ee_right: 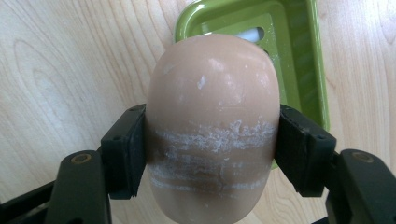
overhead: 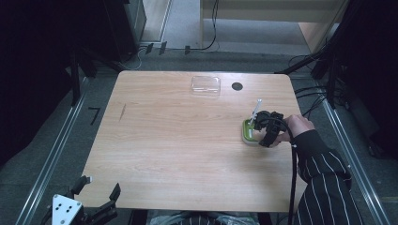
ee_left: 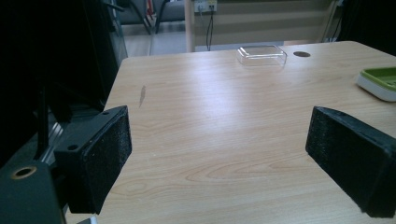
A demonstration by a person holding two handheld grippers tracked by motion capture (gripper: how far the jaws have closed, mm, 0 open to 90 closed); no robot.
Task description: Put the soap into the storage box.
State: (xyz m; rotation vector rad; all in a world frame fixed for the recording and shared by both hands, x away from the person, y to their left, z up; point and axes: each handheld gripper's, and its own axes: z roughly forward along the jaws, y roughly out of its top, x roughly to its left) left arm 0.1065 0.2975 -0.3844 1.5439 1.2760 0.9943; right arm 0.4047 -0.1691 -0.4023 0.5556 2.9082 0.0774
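- right gripper (ee_right: 212, 154) clamped on a tan oval soap bar (ee_right: 214, 107), jaws pressing both its sides; white scuff marks across the bar
- soap bar held over a green soap dish (ee_right: 303, 60), near the tabletop's right edge; touching the dish or not, cannot tell
- high view: right gripper (overhead: 268, 127) over the dish (overhead: 246, 132), hand (overhead: 296, 126) in striped sleeve behind it
- left gripper (ee_left: 224, 158) jaws wide apart, nothing between, at the front left corner of the tabletop (ee_left: 210, 116)
- clear plastic lid (overhead: 205, 85) near the far edge, dark round hole (overhead: 237, 86) just beside it
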